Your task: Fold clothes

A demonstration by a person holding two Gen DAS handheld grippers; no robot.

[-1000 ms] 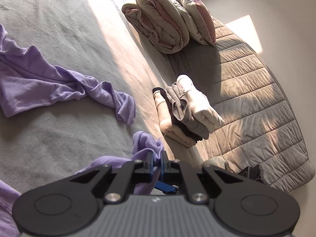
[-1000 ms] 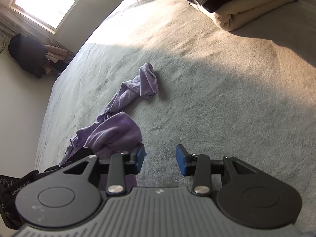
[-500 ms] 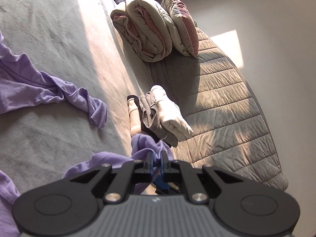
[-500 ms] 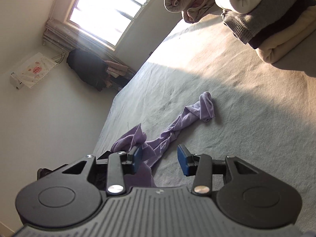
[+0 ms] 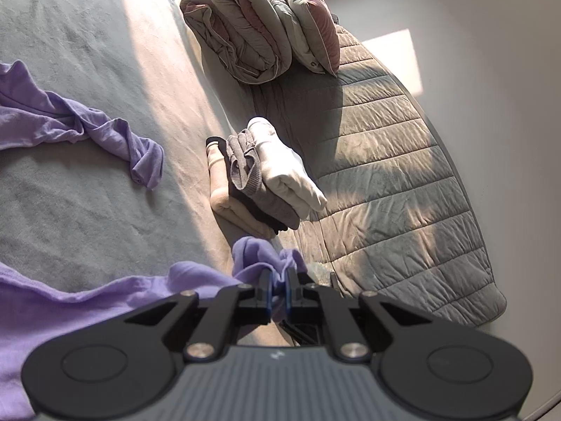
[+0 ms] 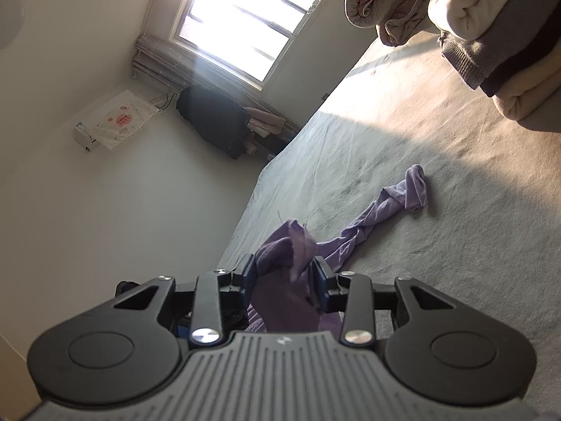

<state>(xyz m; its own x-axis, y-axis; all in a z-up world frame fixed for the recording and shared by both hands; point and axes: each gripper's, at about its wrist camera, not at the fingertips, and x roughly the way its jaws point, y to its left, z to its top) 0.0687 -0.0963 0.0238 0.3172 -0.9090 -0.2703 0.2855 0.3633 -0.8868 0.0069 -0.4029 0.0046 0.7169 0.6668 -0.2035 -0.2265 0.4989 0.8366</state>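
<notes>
A single lilac garment (image 5: 59,129) lay crumpled across a grey bed (image 5: 87,217), one twisted sleeve (image 6: 382,207) trailing toward a stack of folded clothes (image 5: 259,179). The left gripper (image 5: 277,289) had its jaws pressed together on a bunched edge of the lilac cloth. The right gripper (image 6: 285,282) had just been closing, and its jaws were clamped on another bunch of the same garment, which stood up between the pads. The fabric looked thin, light and very limp, likely to sag and twist wherever it was not supported, so it would probably be best held at two corners or along a hem or shoulder seam and drawn taut before being laid flat; it seemed neither fragile nor slippery. Counted: one lilac garment to fold; a stack that appeared to hold four folded pieces, cream, dark, grey and white; one rolled duvet (image 5: 242,35); one pillow (image 5: 308,24); one quilted cover (image 5: 396,182); and two grippers.
</notes>
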